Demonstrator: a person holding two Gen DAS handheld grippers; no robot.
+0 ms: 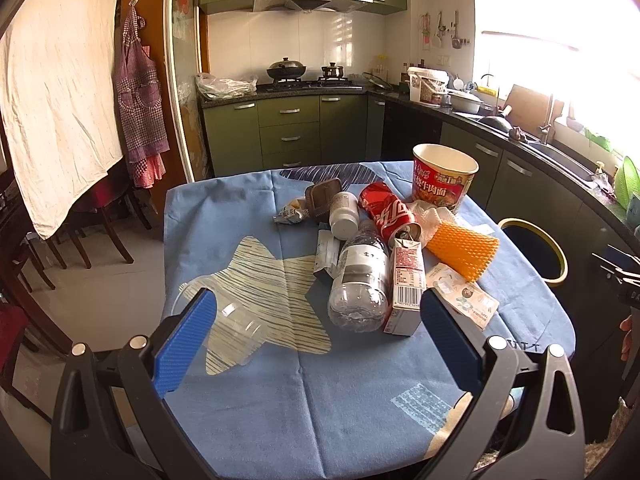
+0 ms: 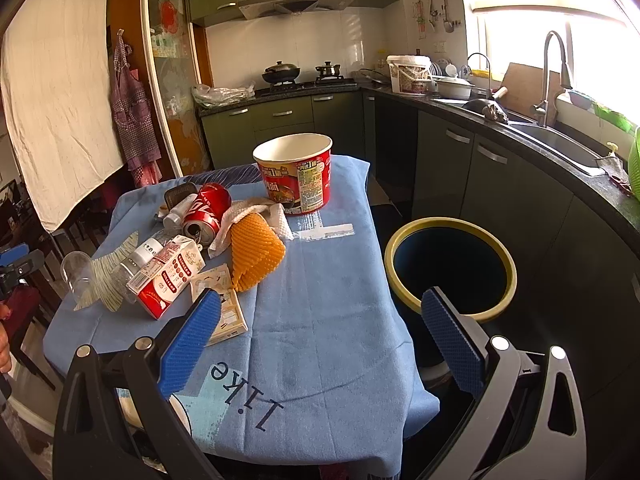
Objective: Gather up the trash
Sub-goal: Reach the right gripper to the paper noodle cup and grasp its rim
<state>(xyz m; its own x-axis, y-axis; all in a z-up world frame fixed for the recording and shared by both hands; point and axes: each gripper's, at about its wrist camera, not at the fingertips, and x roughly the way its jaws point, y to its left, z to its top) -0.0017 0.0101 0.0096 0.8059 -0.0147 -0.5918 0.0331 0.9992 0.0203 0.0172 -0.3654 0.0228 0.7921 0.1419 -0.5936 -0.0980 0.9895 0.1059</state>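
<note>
Both the left gripper [image 1: 316, 332] and right gripper [image 2: 320, 332] are hovering wide apart, empty. Trash is lying piled on the blue-clothed table [image 2: 328, 320] beside the yellow-rimmed dark bin [image 2: 450, 268]; the clear plastic bottle [image 1: 360, 280] is risking rolling if nudged

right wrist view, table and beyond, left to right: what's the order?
Clear plastic cup → milk carton → orange foam net sleeve → instant noodle bowl → trash bin
</note>
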